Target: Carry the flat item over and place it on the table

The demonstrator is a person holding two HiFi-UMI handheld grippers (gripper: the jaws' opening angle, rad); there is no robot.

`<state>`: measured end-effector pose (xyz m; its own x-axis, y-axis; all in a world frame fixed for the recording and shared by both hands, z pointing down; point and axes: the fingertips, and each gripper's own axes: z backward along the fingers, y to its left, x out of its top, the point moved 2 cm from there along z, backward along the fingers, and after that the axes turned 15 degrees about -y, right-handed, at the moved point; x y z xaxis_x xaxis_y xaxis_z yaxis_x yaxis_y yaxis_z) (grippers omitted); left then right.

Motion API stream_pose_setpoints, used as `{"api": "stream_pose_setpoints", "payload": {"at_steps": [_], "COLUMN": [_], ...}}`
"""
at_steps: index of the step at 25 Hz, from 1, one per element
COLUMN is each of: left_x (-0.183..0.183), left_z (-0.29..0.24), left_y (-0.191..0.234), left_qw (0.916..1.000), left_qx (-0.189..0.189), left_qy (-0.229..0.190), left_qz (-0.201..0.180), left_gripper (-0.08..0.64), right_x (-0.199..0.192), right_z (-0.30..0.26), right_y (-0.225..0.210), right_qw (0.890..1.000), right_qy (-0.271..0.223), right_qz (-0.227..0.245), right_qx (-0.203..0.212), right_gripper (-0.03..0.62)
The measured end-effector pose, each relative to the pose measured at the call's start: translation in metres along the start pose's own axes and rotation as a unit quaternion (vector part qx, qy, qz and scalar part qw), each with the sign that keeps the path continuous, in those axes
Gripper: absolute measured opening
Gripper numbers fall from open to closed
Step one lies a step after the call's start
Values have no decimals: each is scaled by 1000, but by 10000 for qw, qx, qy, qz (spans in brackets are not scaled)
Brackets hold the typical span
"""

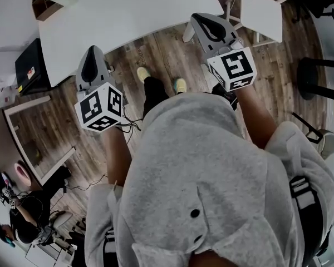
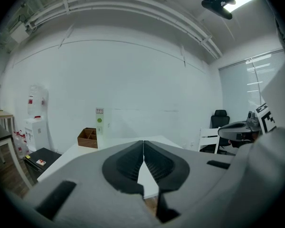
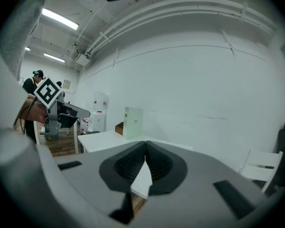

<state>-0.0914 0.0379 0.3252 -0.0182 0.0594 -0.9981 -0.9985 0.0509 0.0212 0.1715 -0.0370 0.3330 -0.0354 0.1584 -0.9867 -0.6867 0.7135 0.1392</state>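
Status, both tools: I read the left gripper (image 2: pixel 143 141) as closed. Its jaws meet tip to tip along their whole length, with nothing between them. The right gripper (image 3: pixel 145 143) reads the same: jaws together, nothing clamped.

Position: in the head view both grippers are held out in front of the person. They are well apart, one on each side of the person's legs, above the wood floor (image 1: pixel 167 49). Both point toward the near edge of the white table (image 1: pixel 128 15). The left one's tip overlaps that edge in the head view, and the right one's tip sits near the table's right-hand corner.

Table contents:
- A wooden box (image 2: pixel 88 137) with compartments stands at the far left corner.
- A pale upright carton (image 2: pixel 100 122) stands just beside it (print too small to read).

A white chair (image 1: pixel 261 10) stands beyond the table's right end.

Task item: I cannot tell which thing is the flat item. Neither gripper holds it.
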Motion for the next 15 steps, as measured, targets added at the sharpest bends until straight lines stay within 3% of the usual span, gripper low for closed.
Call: {"api": "stream_pose_setpoints", "payload": {"at_steps": [15], "left_x": [11], "left_z": [-14], "left_y": [-13], "left_qw": [9998], "left_qx": [-30], "left_qy": [-165], "left_qz": [-89], "left_gripper": [23], "right_x": [4], "right_z": [9], "right_y": [-21], "right_qw": [9998], "right_qy": [-151], "right_qz": [76], "right_qx": [-127], "right_gripper": [28]}}
